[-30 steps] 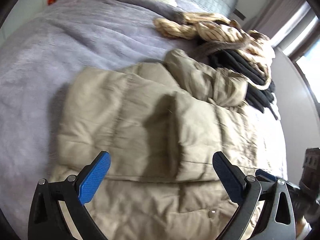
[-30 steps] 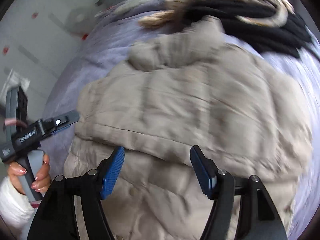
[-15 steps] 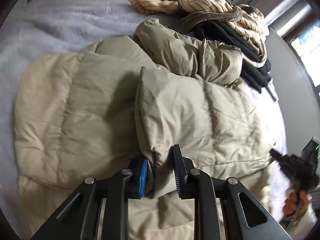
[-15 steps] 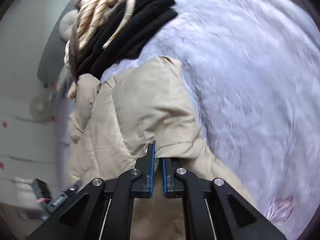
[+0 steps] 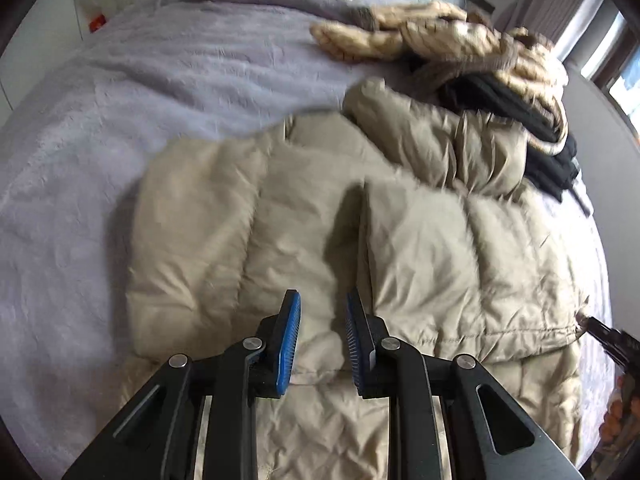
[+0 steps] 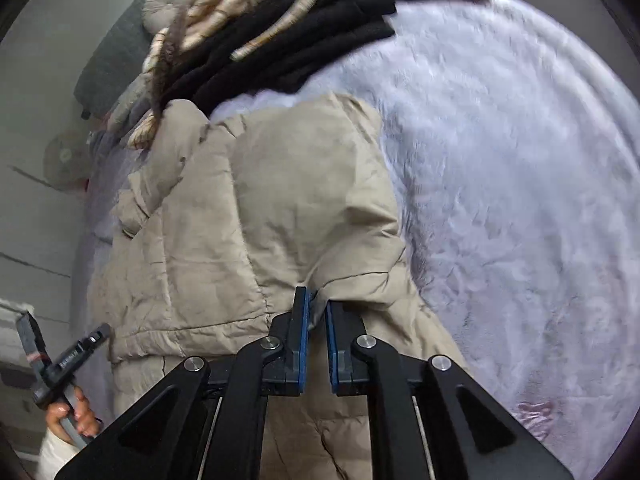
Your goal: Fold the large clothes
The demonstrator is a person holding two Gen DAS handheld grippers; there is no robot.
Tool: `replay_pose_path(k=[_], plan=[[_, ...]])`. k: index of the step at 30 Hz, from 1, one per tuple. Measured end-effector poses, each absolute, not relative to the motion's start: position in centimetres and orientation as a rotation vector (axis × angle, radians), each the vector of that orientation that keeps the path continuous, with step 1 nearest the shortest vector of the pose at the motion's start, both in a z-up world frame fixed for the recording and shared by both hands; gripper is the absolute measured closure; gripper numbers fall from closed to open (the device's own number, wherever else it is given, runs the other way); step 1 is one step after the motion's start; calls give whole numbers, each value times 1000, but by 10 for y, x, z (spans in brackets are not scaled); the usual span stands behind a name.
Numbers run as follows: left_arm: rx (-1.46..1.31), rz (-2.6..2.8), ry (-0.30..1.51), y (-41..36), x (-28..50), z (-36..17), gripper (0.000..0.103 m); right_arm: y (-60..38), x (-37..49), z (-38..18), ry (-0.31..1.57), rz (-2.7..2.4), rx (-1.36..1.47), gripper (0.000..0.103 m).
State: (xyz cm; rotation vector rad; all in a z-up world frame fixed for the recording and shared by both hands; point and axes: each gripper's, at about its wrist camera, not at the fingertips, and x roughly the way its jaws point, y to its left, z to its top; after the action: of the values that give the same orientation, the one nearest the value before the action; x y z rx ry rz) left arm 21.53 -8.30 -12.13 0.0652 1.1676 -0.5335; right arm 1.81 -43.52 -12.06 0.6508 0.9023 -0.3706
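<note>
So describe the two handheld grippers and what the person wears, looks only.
Left gripper and right gripper match: black angular linkage arms with silver round pivot bolts, each finger faced with a ribbed blue pad. Seen from the right wrist view, the left one has a grey handle with white lettering on its black body. A white sleeve shows at that hand.

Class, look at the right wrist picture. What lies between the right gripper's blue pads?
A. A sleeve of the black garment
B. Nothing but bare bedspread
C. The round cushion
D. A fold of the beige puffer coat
D: the right gripper has a bunched fold of the beige puffer coat pinched between its pads.
</note>
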Motion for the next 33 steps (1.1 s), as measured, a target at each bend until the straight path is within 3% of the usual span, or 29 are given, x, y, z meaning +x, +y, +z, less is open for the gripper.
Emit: replay_pose_path(k=[1, 2, 3, 4, 7, 11, 12, 13, 15, 20, 25, 29, 33], plan=[[57, -542, 1159, -83, 217, -117, 79, -434, 13, -107, 861, -392, 594, 77], [49, -556, 1150, -87, 219, -112, 79, -438, 11, -97, 824, -421, 567, 48], [44, -571, 1146, -92, 220, -109, 79, -445, 10, -93, 794, -438, 570, 27], [37, -591, 1145, -100, 222, -106, 79, -460, 11, -94, 765, -439, 610, 26], [-24, -613, 1157, -121, 228, -105, 79, -515, 26, -138, 797, -410, 929, 28], [-6, -604, 1185, -148, 228, -126, 79, -552, 42, -207, 735, -308, 1375, 44], [34, -584, 1196, -152, 227, -135, 79, -554, 48, -215, 716, -287, 1433, 65], [56, -571, 1208, -152, 227, -142, 79, -555, 53, -216, 702, -254, 1459, 78], [60, -555, 1242, -147, 230, -159, 79, -549, 65, -197, 698, -200, 1342, 88], [-3, -558, 1273, -139, 237, -176, 79, -531, 88, -196, 903, -313, 952, 89], [127, -563, 1214, -157, 229, -179, 79, -521, 86, -214, 907, -370, 888, 89], [136, -550, 1211, -156, 228, -167, 78, -504, 83, -189, 945, -441, 762, 82], [129, -555, 1173, -139, 221, -140, 78, -474, 66, -151, 939, -505, 568, 82]])
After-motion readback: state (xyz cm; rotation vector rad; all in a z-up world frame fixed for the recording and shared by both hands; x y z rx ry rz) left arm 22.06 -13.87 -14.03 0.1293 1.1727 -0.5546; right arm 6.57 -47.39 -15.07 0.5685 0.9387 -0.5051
